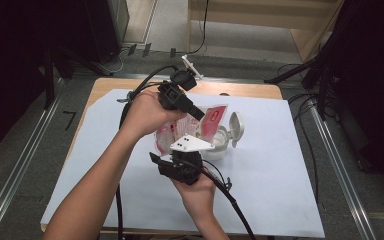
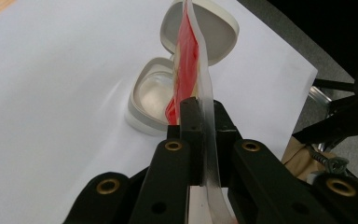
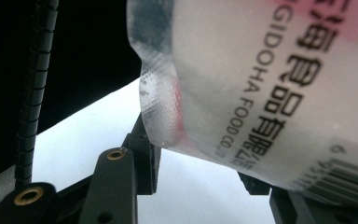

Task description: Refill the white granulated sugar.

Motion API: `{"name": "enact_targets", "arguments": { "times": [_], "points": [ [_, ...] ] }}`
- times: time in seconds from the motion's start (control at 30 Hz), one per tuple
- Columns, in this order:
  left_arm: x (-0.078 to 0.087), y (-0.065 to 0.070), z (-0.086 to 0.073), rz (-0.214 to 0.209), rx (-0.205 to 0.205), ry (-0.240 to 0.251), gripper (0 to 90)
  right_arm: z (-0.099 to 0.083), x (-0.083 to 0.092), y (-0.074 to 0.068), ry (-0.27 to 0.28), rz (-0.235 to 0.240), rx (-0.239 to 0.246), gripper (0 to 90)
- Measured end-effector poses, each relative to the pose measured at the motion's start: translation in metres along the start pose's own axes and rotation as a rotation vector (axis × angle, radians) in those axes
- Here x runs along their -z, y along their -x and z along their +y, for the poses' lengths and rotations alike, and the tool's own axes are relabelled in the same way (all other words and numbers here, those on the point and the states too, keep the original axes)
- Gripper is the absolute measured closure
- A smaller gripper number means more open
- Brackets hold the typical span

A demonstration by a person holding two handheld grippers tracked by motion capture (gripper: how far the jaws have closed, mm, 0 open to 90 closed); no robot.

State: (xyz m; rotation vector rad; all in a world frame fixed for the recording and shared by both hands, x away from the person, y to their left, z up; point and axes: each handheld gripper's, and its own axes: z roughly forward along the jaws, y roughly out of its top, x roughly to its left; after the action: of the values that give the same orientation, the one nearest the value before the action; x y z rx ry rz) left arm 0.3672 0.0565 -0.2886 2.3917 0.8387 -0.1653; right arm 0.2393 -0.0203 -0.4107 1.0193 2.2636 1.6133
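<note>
white paper (image 1: 280,200) covers the wooden table (image 1: 245,89), with grey floor and dark stands behind. a red and clear pouch (image 1: 211,121) hangs above an open white case (image 1: 226,141) whose hinged lid (image 1: 235,128) stands up.

the left gripper (image 2: 200,112) is clamped on the pouch's clear edge. the right gripper (image 3: 198,172) sits half open around the pouch's printed end; i cannot tell whether its pads press on it.

risks, as i judge them: the left grip is only on a thin sealed strip, so a tug could let the pouch slip out and fall beside the case. pulling both ends at once might tear it and spill the contents over the paper. the light case could tip or slide if the pouch or a jaw knocks the lid.

a cable (image 1: 230,200) trails near the right hand (image 1: 200,192) and could snag. the case sits just beneath both grippers, leaving little room to move.
</note>
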Motion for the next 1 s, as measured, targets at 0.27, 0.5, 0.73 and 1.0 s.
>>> {"name": "enact_targets", "arguments": {
  "times": [0.27, 0.5, 0.73, 1.0],
  "points": [
    [0.003, 0.001, 0.004, 0.0, -0.007, 0.011, 88.4, 0.003, 0.001, 0.0, 0.005, -0.018, 0.006, 56.8],
    [-0.001, 0.002, 0.017, 0.032, -0.031, -0.031, 88.3, 0.01, 0.003, 0.005, 0.007, -0.007, -0.019, 56.8],
    [-0.002, 0.004, 0.025, 0.022, -0.02, -0.049, 87.9, 0.012, 0.006, 0.009, 0.022, 0.005, -0.036, 56.6],
    [-0.001, 0.006, 0.027, 0.012, -0.028, -0.035, 88.1, 0.014, 0.01, 0.01, 0.018, -0.002, -0.026, 56.5]
  ]
}}
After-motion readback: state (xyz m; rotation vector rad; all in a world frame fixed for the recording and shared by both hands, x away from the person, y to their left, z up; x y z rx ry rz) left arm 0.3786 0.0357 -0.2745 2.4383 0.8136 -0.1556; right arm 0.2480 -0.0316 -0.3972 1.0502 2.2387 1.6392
